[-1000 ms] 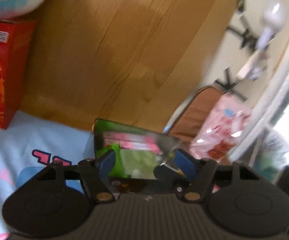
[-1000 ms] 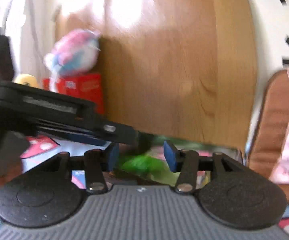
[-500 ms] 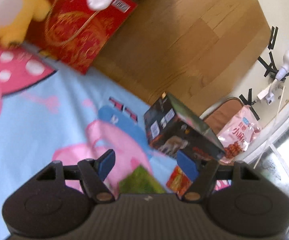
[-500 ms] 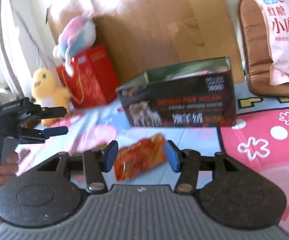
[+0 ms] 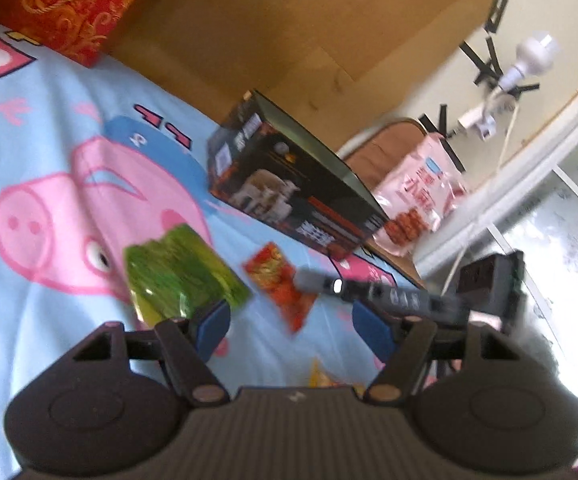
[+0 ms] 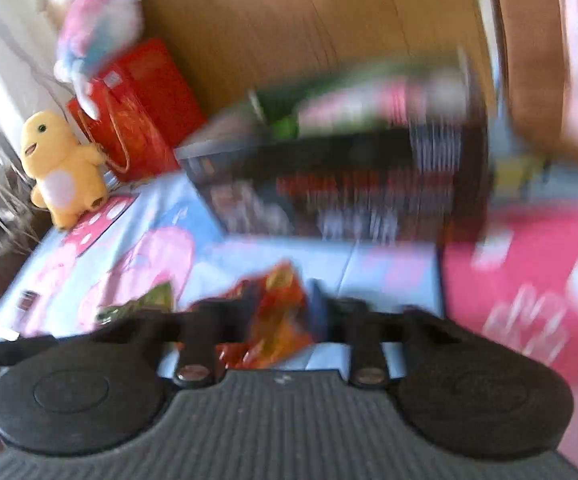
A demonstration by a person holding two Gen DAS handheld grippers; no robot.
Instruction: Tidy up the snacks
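Closing in on the red-orange snack packet, the right gripper is showing its jaws drawn in tight, pads pressing the packet's sides low in the centre of the right wrist view; they have just been closing. From the left wrist view, the same packet is lying on the blue cartoon-pig sheet at mid-frame, with the right gripper's fingers reaching in from the right and touching its edge. The left gripper is hanging over the sheet with its jaws apart and nothing between them. Just off its left fingertip, a green snack packet is lying crumpled on the pig's face. Beyond both packets, the black open-topped box is standing against the wooden headboard, pink and green packs showing inside it in the right wrist view, though blurred. A pink snack bag is leaning on a brown cushion right of the box. At upper left, a red gift bag is sitting beside a yellow plush toy, a pink-and-blue plush resting on top.
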